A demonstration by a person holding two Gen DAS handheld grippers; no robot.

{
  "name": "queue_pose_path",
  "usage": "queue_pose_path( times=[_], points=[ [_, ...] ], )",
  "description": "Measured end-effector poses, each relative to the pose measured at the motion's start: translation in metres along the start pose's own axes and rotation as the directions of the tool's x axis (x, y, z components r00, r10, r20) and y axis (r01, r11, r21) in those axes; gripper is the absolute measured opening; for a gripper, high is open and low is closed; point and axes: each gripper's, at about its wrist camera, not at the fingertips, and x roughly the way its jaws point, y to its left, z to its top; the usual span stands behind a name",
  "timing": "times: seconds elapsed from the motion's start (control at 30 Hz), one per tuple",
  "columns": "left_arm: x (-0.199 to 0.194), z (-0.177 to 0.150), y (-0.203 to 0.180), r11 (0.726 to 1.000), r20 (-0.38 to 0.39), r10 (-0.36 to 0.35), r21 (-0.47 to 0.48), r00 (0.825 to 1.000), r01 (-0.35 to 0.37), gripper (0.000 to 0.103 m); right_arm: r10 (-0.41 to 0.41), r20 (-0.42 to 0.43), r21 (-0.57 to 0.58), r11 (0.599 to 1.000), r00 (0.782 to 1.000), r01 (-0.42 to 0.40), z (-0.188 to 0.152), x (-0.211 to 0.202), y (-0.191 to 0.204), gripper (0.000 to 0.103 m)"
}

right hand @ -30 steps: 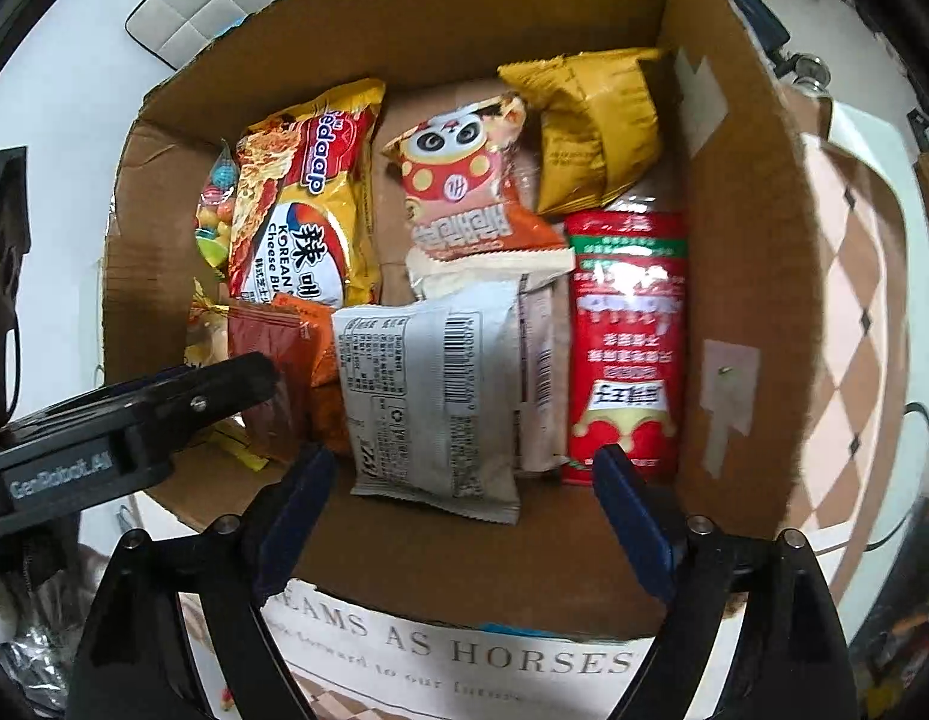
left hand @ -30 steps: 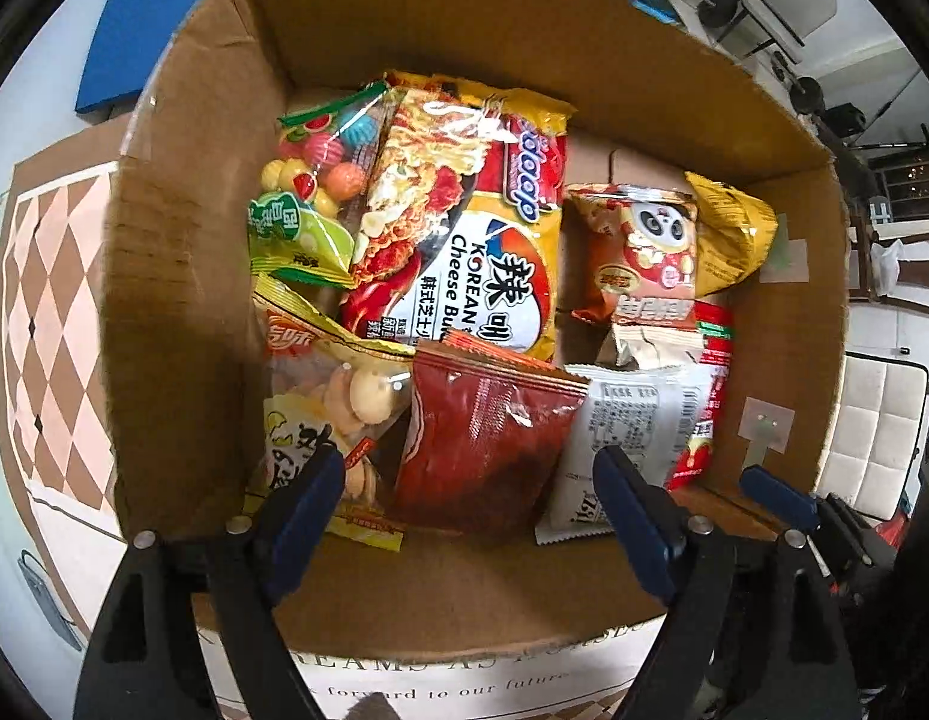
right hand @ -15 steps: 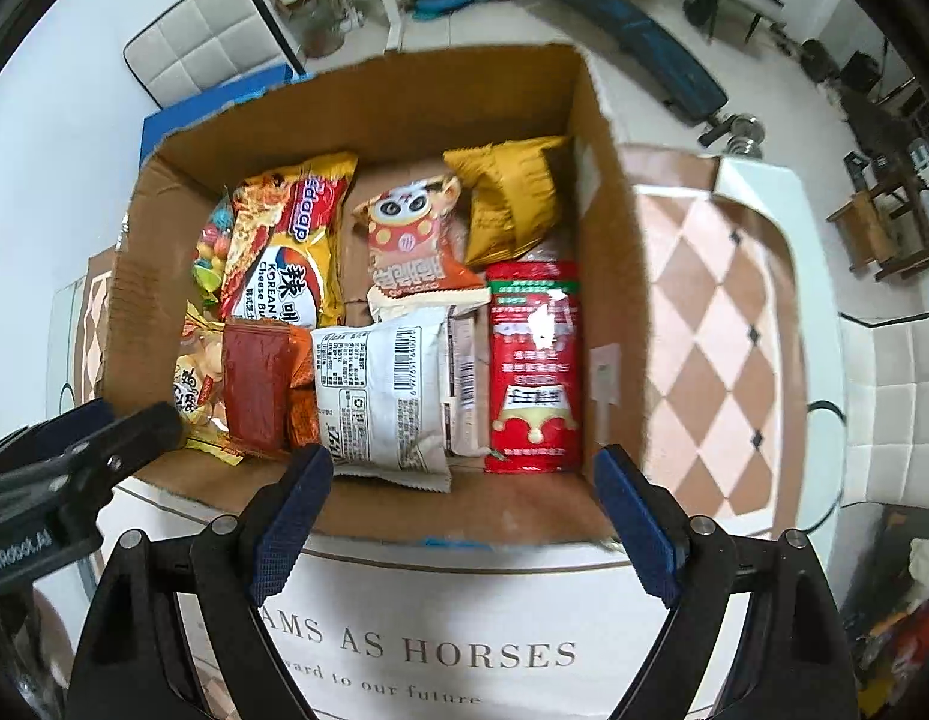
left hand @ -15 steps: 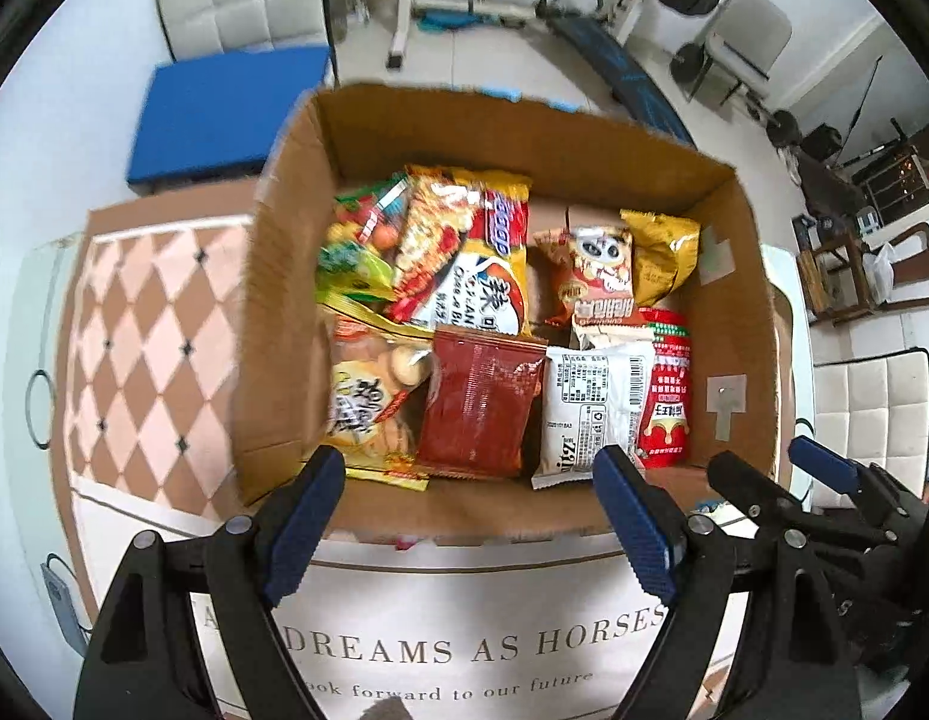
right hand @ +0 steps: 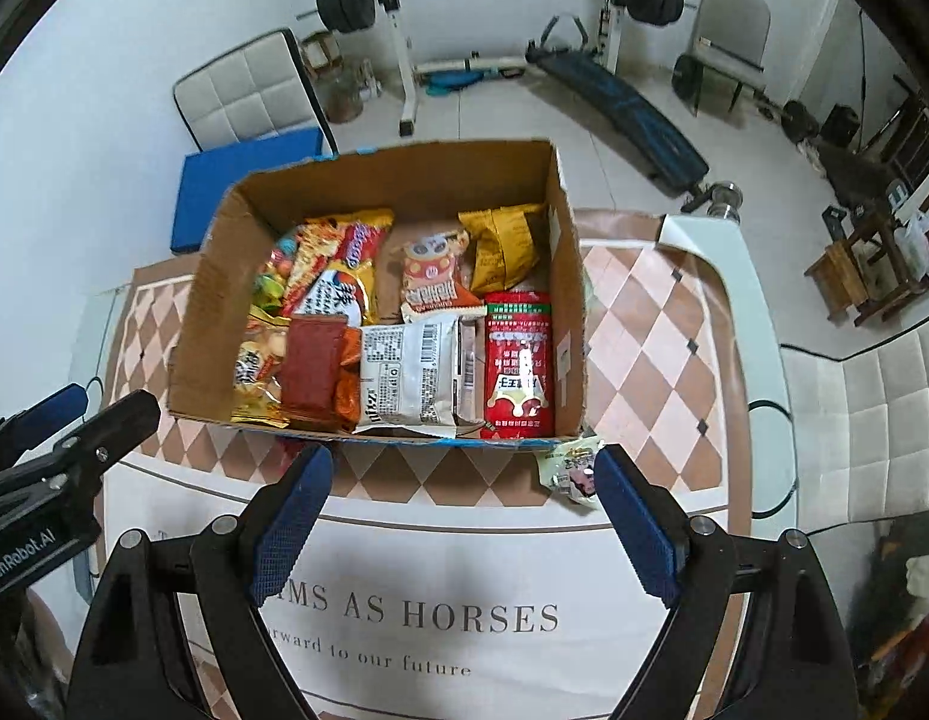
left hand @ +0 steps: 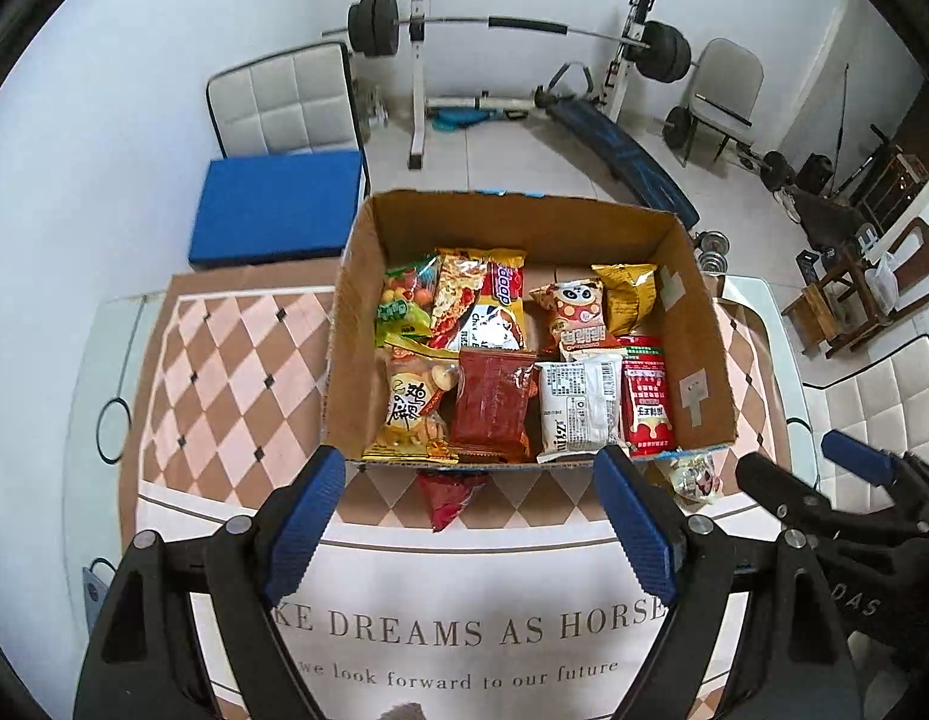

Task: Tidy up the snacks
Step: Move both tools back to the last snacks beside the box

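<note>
With both grippers' jaws spread and empty above the nearly packed cardboard box, you next need the red packet lying just outside its near wall.

Barbell rack, blue mat, chairs

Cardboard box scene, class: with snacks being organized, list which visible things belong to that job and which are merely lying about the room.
Belong to the job:
cardboard box
noodle packet
panda snack
red sachet
dark red pouch
red packet outside the box
small pale packet outside the box

Just lying about:
barbell rack
blue mat
white padded chair
</note>
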Motion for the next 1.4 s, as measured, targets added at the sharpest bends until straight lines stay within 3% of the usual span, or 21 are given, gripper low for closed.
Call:
queue_pose_path(
  times=[0.23,0.37,0.43,0.5,0.67,0.8,1.07,1.2,1.4],
  points=[
    [-0.026,-0.013,-0.003,1.000,0.054,0.003,-0.013,0.999,-0.002,0.085,0.034,0.044,0.011,0.999,0.998,-0.035,-0.015,-0.033,0.000,0.091],
    [-0.024,-0.022,0.001,0.999,0.073,-0.011,-0.047,0.997,0.014,0.085,0.074,0.035,0.046,0.996,0.997,-0.076,-0.026,-0.030,-0.009,0.094],
    [-0.012,-0.027,0.004,0.997,0.065,-0.032,-0.066,0.997,0.036,0.087,0.093,0.008,0.084,0.992,0.996,-0.093,-0.035,-0.017,-0.021,0.095],
    [0.006,-0.032,0.005,0.996,0.048,-0.044,-0.078,0.998,0.048,0.096,0.092,-0.023,0.126,0.988,0.995,-0.089,-0.043,0.001,-0.036,0.095],
    [0.064,-0.053,0.009,0.993,-0.044,0.006,-0.118,0.999,-0.012,0.096,0.065,-0.107,0.220,0.975,0.992,-0.040,-0.060,0.062,-0.077,0.095],
    [0.110,-0.069,0.014,0.986,-0.137,0.024,-0.163,0.990,-0.046,0.096,0.078,-0.178,0.302,0.953,0.981,-0.021,-0.066,0.118,-0.109,0.095],
    [0.158,-0.085,0.032,0.967,-0.222,0.054,-0.231,0.974,-0.107,0.095,0.086,-0.225,0.325,0.946,0.971,-0.009,-0.062,0.186,-0.125,0.094],
    [0.166,-0.084,0.042,0.963,-0.230,0.068,-0.237,0.971,-0.124,0.095,0.054,-0.234,0.316,0.949,0.971,0.023,-0.059,0.205,-0.125,0.077],
    [0.176,-0.073,0.044,0.977,-0.228,0.058,-0.187,0.972,-0.103,0.095,0.037,-0.247,0.244,0.969,0.968,0.025,-0.067,0.206,-0.106,0.069]
  ],
)
